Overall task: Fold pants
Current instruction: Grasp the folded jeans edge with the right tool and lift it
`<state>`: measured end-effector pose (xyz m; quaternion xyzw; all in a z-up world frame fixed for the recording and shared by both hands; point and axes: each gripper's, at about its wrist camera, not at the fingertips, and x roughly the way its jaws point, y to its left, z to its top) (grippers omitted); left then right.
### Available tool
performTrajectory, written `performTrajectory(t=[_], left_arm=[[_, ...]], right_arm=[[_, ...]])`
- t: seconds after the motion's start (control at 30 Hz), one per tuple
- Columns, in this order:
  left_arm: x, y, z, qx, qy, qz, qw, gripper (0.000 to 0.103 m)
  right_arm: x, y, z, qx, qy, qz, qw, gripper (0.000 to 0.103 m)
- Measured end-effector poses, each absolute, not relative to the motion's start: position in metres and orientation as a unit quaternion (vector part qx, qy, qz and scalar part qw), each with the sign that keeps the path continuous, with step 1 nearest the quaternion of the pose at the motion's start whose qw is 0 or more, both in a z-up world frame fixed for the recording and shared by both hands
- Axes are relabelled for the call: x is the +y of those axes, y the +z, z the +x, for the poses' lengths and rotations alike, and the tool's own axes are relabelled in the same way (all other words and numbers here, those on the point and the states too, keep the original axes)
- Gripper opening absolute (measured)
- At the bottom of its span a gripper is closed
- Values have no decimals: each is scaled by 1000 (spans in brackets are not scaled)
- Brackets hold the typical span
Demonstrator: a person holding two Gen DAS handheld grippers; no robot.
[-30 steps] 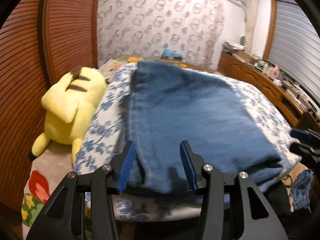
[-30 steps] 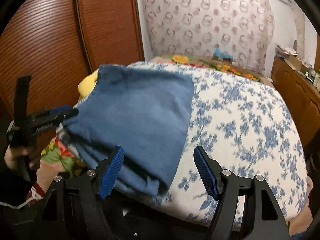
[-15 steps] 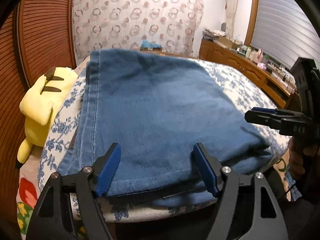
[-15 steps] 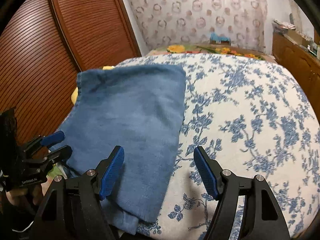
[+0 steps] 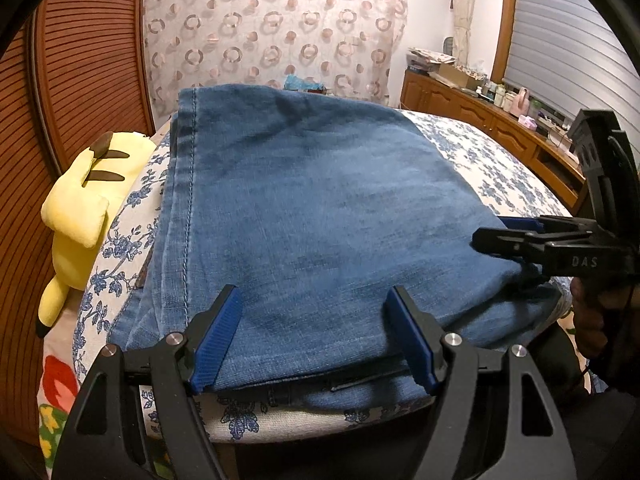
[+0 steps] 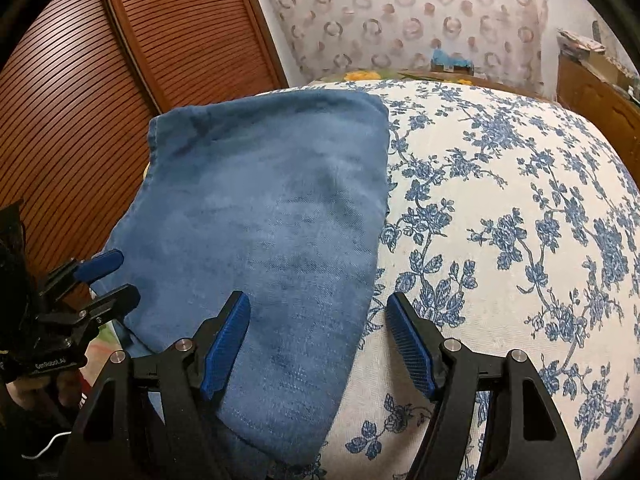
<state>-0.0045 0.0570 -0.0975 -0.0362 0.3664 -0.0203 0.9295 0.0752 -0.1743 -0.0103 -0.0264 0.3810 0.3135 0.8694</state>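
We see folded blue denim pants point(image 5: 320, 216) filling the frame's centre on a floral bedspread point(image 6: 500, 220), long axis running away from our left gripper point(image 5: 314, 344), gaping empty, and right gripper point(image 6: 318, 344), closing on nothing.

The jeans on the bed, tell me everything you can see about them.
The jeans are mid-blue, faded denim, folded into a flat stack of layers. A stitched seam runs along the edge nearest the yellow plush toy. They lie on the blue floral bedspread at its near edge. Neither gripper's fingers press on them, though the right gripper's are closing.
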Motion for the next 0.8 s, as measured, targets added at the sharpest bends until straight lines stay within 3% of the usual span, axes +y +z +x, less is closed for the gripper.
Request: performTrajectory(t=[0.13,0.3,0.37,0.8], left_arm=[[56,-98,-5,366,-20,-35,930,76],[57,-100,-4,366,-18,-31,930,76],[58,-101,-5,364,-16,-22,931,76],[73,-93,-16,358,-21,-30,933,77]], right_arm=[[-169,-13,74,377,319,-28,869,59],[-165,-9,70,374,329,-28,866,22],[-168,-5,73,375,341,-17,862,15],[-144,55,49,293,430,-27,853,12]])
